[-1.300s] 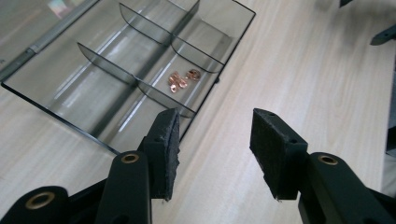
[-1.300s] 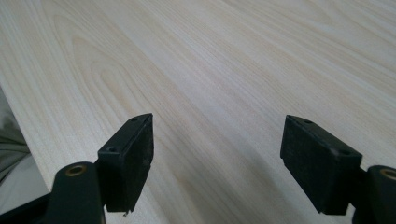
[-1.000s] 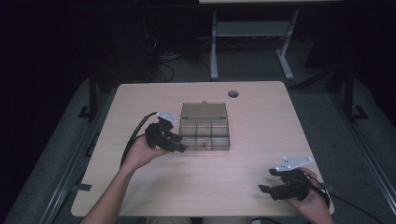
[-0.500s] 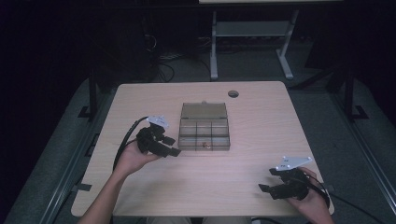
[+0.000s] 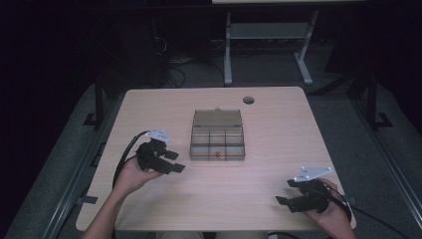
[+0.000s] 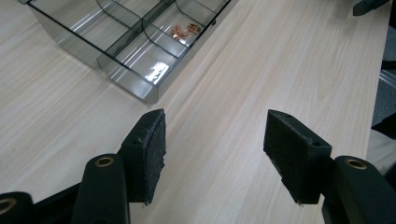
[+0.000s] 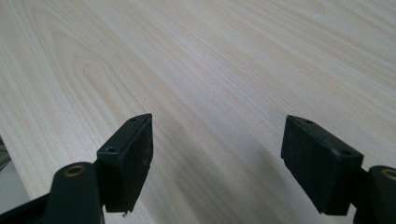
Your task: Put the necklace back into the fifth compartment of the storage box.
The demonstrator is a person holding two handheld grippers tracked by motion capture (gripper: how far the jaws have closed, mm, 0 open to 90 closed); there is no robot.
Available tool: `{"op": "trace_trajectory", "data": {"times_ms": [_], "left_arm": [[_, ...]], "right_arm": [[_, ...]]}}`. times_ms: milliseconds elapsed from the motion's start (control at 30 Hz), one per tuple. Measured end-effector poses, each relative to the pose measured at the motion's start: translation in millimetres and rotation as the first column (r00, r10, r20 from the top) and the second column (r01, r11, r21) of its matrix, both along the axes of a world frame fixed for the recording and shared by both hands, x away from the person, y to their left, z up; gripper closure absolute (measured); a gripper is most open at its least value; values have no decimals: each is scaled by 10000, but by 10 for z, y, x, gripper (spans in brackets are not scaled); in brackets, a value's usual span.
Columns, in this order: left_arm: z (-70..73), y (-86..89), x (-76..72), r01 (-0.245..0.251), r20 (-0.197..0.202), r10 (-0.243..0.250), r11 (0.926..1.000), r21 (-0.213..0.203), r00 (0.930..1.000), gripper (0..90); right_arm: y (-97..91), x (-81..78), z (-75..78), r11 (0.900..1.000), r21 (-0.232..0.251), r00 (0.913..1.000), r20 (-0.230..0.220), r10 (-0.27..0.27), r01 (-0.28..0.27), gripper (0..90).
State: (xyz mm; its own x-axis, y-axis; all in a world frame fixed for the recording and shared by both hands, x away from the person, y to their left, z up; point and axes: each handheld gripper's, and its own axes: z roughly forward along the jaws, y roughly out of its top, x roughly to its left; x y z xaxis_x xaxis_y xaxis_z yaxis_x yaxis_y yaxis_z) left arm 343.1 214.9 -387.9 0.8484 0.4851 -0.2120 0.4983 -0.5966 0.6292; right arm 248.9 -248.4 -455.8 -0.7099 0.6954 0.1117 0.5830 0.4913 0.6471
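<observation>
— Two grippers are over the table (image 5: 278, 124), and you have nothing in either one. Your left gripper (image 5: 171, 162) stands just beside the compartment box (image 5: 217, 142), at its left, apart from it. Its jaws have just been opening; now they are spread wide with only bare wood between them.

— And the right gripper (image 5: 288, 203)?

— It is well apart from the box, near the front right corner of the table. Its fingers (image 7: 128, 161) are also spread, nothing between.

— How will the box handle?

— I judge it light and stiff: thin clear plastic, with its lid standing open at the far side. The smooth walls are probably slippery, so you take it across the front wall (image 6: 135, 84) or one corner, and you press gently, because thin plastic can crack.

— And the small copper pieces (image 6: 185, 31)?

— They lie in one front compartment. I judge them tiny, hard and very light, so you pinch them with the pad tips only.

— Any writing?

— No brand or label can be read.
</observation>
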Motion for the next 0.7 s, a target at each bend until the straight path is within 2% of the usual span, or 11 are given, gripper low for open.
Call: {"op": "trace_trajectory", "data": {"times_ms": [700], "left_arm": [[-142,253,-236,-256,-25,255,9994,-251,9997,356]], "right_arm": [[21,1,-18,9999,-105,9999,-89,-134,133,249]]}}
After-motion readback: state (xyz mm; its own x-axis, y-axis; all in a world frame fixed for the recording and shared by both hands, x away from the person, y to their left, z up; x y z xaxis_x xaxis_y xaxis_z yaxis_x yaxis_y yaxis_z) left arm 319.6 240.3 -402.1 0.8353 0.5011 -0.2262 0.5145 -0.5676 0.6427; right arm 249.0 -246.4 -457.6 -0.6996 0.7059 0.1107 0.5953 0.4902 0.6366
